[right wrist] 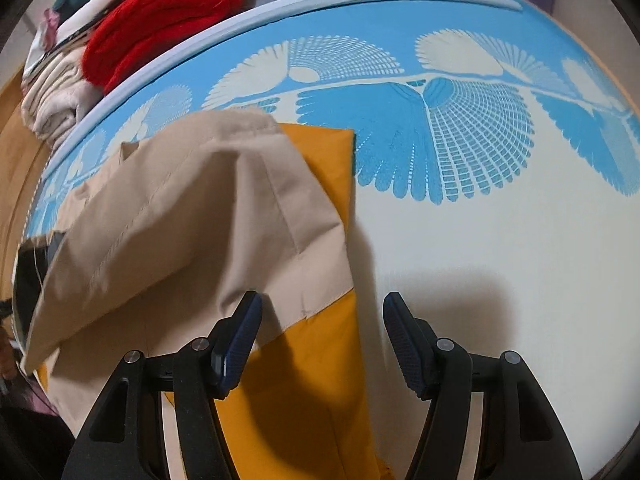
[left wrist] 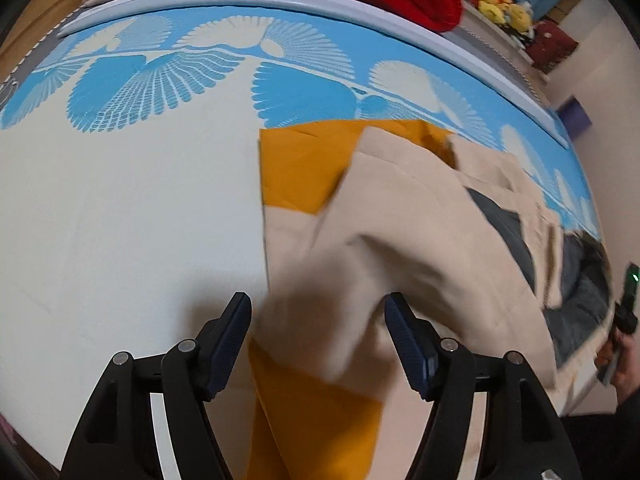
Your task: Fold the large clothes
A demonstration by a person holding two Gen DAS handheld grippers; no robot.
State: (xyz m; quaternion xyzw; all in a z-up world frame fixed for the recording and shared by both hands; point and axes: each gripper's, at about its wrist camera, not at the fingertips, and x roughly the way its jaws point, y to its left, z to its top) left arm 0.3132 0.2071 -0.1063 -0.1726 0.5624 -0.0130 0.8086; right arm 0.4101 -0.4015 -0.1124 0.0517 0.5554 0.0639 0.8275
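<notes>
A large beige garment [left wrist: 400, 232] with mustard-yellow panels [left wrist: 296, 168] lies partly folded on a white and blue patterned sheet [left wrist: 128, 208]. My left gripper [left wrist: 318, 308] is open, its jaws wide apart above the garment's left edge, holding nothing. In the right wrist view the same beige garment [right wrist: 192, 208] lies to the left with its yellow panel [right wrist: 304, 392] under my right gripper [right wrist: 322, 308], which is open and empty over the garment's right edge. A dark lining [left wrist: 508, 228] shows inside the garment.
A red knitted item [right wrist: 160, 12] and folded pale blankets [right wrist: 52, 108] are stacked beyond the sheet's far edge. Yellow plush toys [left wrist: 500, 4] sit on a shelf at the far right. The other hand-held gripper [left wrist: 624, 312] shows at the right edge.
</notes>
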